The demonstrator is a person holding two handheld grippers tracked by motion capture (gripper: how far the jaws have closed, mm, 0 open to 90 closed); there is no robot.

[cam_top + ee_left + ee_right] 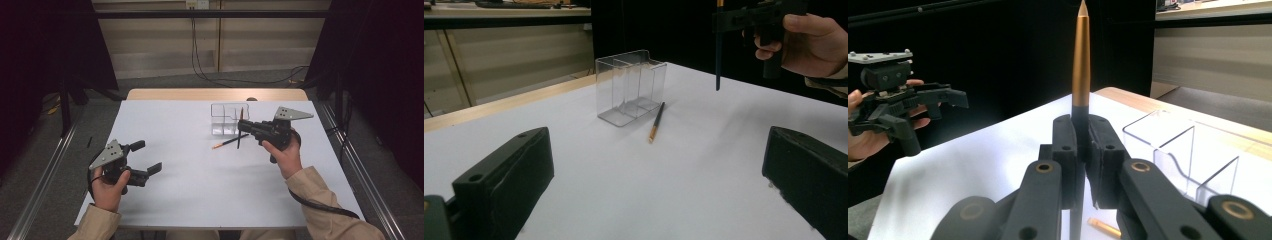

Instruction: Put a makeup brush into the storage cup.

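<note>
My right gripper [242, 125] hovers just in front of a clear plastic organiser [226, 118] with several compartments. It is shut on a black pen with a gold end [1081, 60], held upright; the pen's dark lower part [718, 60] hangs clear above the table. A second black and gold pen [227, 143] lies flat on the white table [190, 190] just in front of the organiser [631, 87]. My left gripper [146, 157] rests low at the table's near left, far from both pens, jaws wide open with nothing between them.
Beyond the white tabletop a strip of bare wood [215, 94] runs along the far edge. Black curtains and metal rails flank the table on both sides. A cable [320, 206] trails from my right gripper over the near right corner.
</note>
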